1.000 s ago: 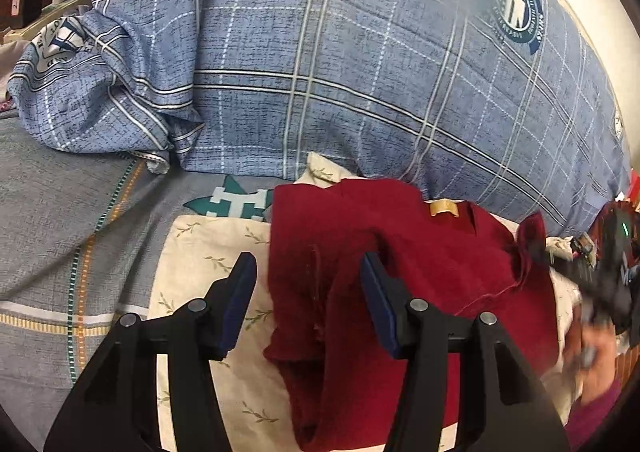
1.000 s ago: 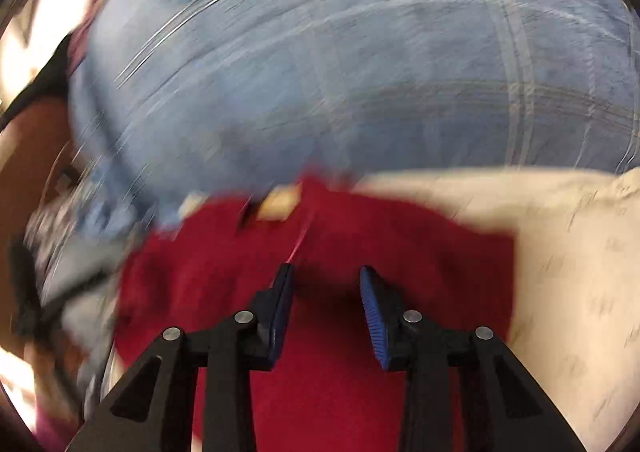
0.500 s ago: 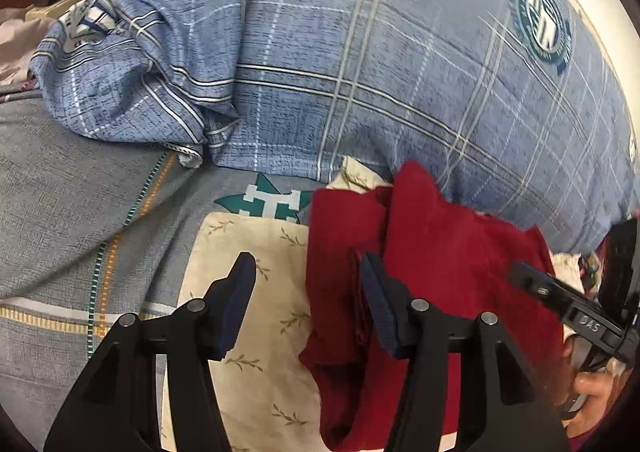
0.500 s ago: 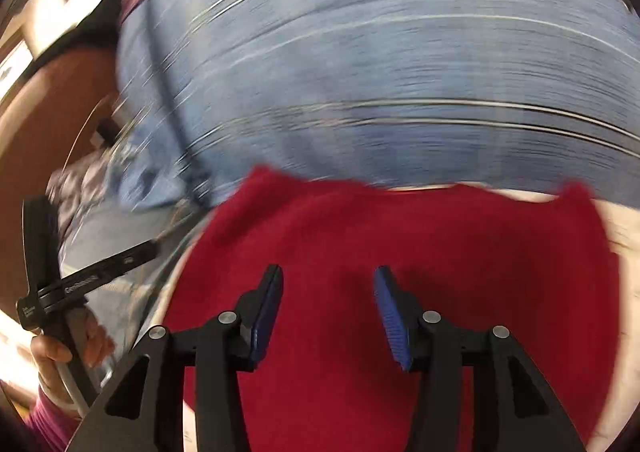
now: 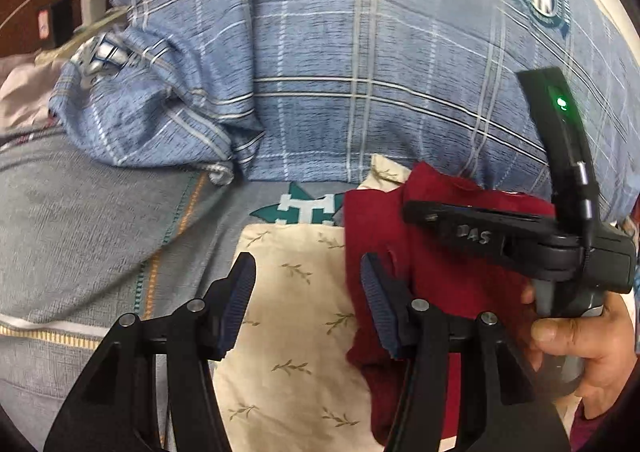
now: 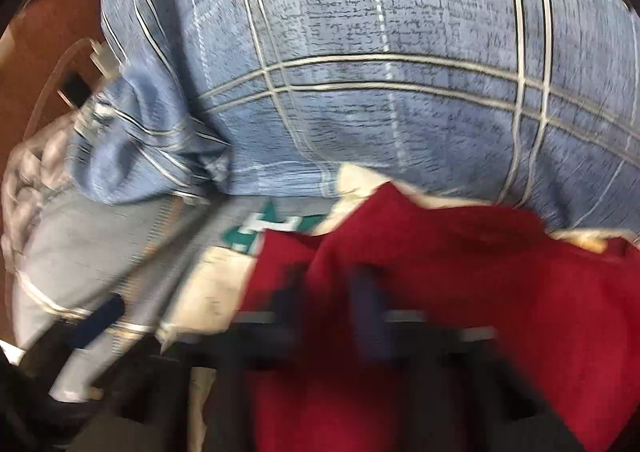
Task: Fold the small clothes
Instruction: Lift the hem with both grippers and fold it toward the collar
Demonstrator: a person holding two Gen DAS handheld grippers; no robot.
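A dark red garment point(image 5: 436, 272) lies folded on a cream leaf-print cloth point(image 5: 292, 316) on the bed. My left gripper point(image 5: 306, 300) is open and empty over the cream cloth, with its right finger at the garment's left edge. My right gripper point(image 5: 420, 210) reaches in from the right across the garment's top. In the right wrist view the right gripper point(image 6: 332, 300) is heavily blurred over the red garment point(image 6: 500, 292); its jaws look slightly apart, but whether they hold cloth is unclear.
A large blue plaid pillow point(image 5: 360, 64) fills the back. The grey bedsheet point(image 5: 80, 236) with striped trim lies to the left. A white charger and cable point(image 5: 90, 2) sit at the far left by the wooden headboard.
The right gripper has swung left across the red garment and now shows large in the left wrist view. The garment's top has been carried over to the left. The left gripper has stayed open.
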